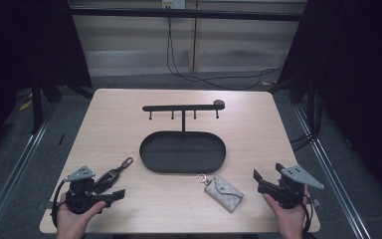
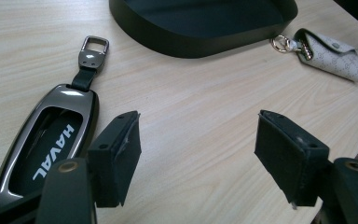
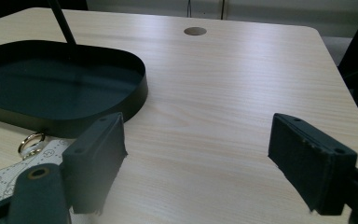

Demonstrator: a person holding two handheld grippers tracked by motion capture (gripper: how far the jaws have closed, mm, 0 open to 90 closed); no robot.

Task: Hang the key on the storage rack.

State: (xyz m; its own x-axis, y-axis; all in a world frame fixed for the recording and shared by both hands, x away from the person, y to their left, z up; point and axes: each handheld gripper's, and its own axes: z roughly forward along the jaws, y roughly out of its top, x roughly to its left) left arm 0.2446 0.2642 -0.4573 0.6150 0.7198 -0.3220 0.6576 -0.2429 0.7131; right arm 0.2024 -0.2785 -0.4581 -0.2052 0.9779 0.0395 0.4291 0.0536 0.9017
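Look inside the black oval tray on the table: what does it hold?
The black oval tray holds nothing loose; only the thin post of the hook rack rises from its far edge. The near wall hides a strip of its floor.

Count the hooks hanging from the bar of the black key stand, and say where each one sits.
4. The hooks hang in a row under the bar: one near its left end, one left of the post, one right of the post, one near the right end.

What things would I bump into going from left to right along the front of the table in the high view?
left gripper → car key case → patterned key pouch → right gripper
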